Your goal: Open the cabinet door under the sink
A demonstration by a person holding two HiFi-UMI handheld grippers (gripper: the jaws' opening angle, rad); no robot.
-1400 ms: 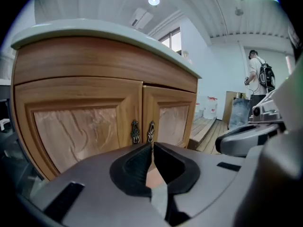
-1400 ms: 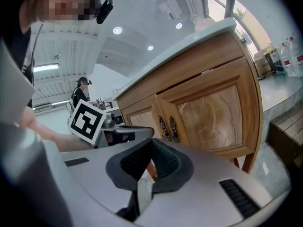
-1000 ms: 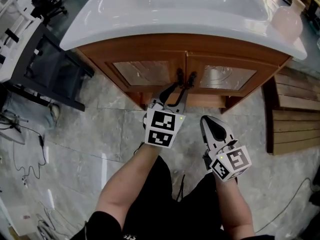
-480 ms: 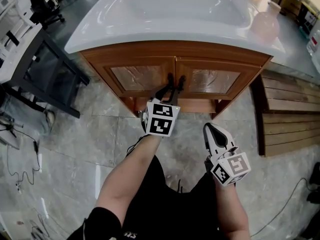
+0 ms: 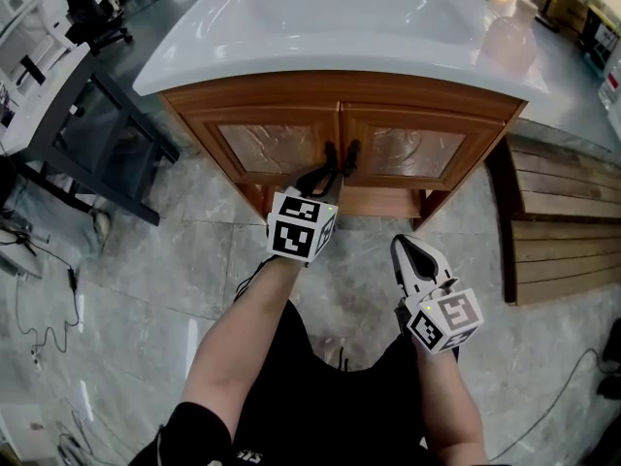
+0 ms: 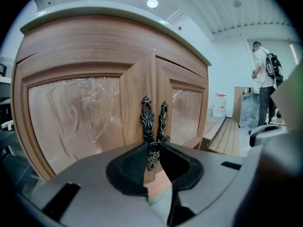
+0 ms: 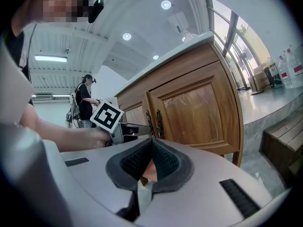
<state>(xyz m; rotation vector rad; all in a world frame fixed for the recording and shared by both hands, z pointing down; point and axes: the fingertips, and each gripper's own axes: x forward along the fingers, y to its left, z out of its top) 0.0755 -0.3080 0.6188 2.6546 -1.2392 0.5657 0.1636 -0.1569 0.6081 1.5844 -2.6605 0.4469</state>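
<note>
A wooden cabinet stands under the white sink (image 5: pixel 340 27), with two glazed doors and a pair of dark ornate handles at the middle. My left gripper (image 5: pixel 328 170) (image 6: pixel 152 148) reaches to the left door (image 5: pixel 277 149) (image 6: pixel 75 122). Its jaws have just been closing and now pinch the lower end of that door's handle (image 5: pixel 331 153) (image 6: pixel 147 119). This door's free edge stands slightly proud of the right door (image 5: pixel 417 151) (image 6: pixel 184 112). The right door's handle (image 6: pixel 163 119) is untouched. My right gripper (image 5: pixel 406 246) (image 7: pixel 151 143) hangs back over the floor, shut and empty.
A black-framed stand (image 5: pixel 87 134) sits left of the cabinet. Wooden slatted steps (image 5: pixel 563 231) lie to its right. Cables (image 5: pixel 49 289) trail on the grey tiled floor at the left. A pale vase (image 5: pixel 505 29) rests on the counter. A person (image 6: pixel 262 89) stands far off.
My left gripper's jaws, wide open a second ago around the handles, have narrowed onto the left handle. The right gripper has shifted only slightly.
</note>
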